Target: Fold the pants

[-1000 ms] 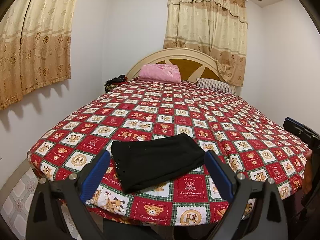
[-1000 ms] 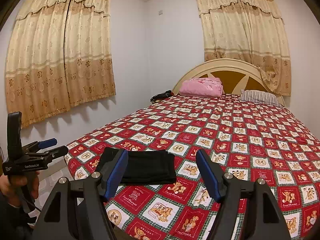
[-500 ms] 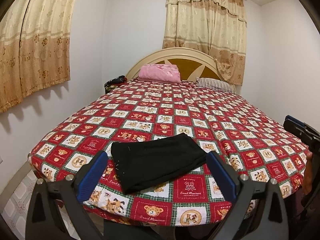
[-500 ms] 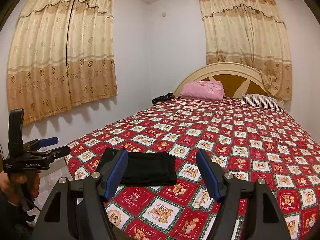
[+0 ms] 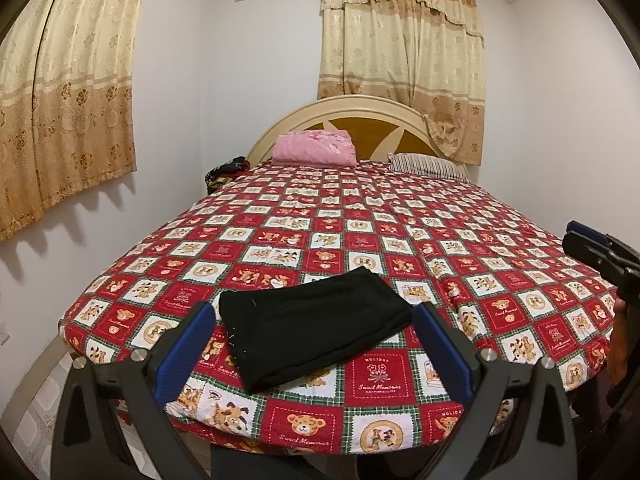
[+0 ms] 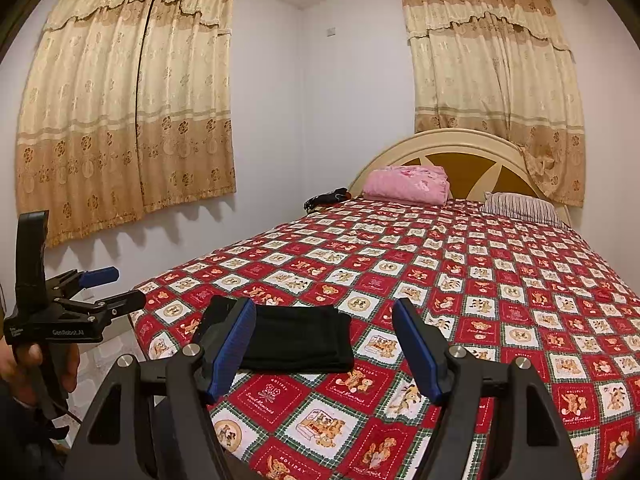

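Observation:
Black pants [image 5: 312,326] lie folded into a flat rectangle near the foot edge of the bed; they also show in the right wrist view [image 6: 298,338]. My left gripper [image 5: 316,344] is open and empty, held back from the bed edge with the pants framed between its blue pads. It also shows at the left of the right wrist view [image 6: 114,290]. My right gripper [image 6: 324,342] is open and empty, off the bed, to the right of the pants. It shows at the right edge of the left wrist view [image 5: 592,244].
The bed [image 5: 400,216] has a red teddy-bear patchwork cover. A pink folded blanket [image 5: 314,148] and a striped pillow [image 5: 428,162] lie by the headboard. A dark bundle [image 5: 224,170] sits at the bed's far left corner. Curtains hang on both walls.
Both grippers have drawn slightly back and tilted up a little. The pants have not moved.

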Tool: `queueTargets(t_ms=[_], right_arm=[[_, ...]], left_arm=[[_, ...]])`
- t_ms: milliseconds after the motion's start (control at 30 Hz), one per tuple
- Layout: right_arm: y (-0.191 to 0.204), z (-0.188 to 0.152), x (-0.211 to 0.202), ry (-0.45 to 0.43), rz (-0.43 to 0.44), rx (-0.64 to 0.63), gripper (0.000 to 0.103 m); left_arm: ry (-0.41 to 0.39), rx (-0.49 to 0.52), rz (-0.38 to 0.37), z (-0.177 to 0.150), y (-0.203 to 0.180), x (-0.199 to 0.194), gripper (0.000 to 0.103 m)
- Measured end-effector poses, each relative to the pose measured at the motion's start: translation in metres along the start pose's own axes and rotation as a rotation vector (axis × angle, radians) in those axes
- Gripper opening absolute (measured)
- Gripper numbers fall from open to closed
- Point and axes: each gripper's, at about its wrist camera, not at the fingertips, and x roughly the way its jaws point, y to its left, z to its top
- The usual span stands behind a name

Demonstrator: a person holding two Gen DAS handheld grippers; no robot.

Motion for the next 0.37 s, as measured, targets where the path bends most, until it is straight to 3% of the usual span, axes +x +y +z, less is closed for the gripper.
queueTargets(t_ms=[367], right_arm=[[0.0053, -0.0036, 0.0043, 0.016, 0.001, -0.022, 0.072]], left_arm=[[0.026, -0.014, -0.008, -0.0060, 0.0027, 0.0082, 0.103]])
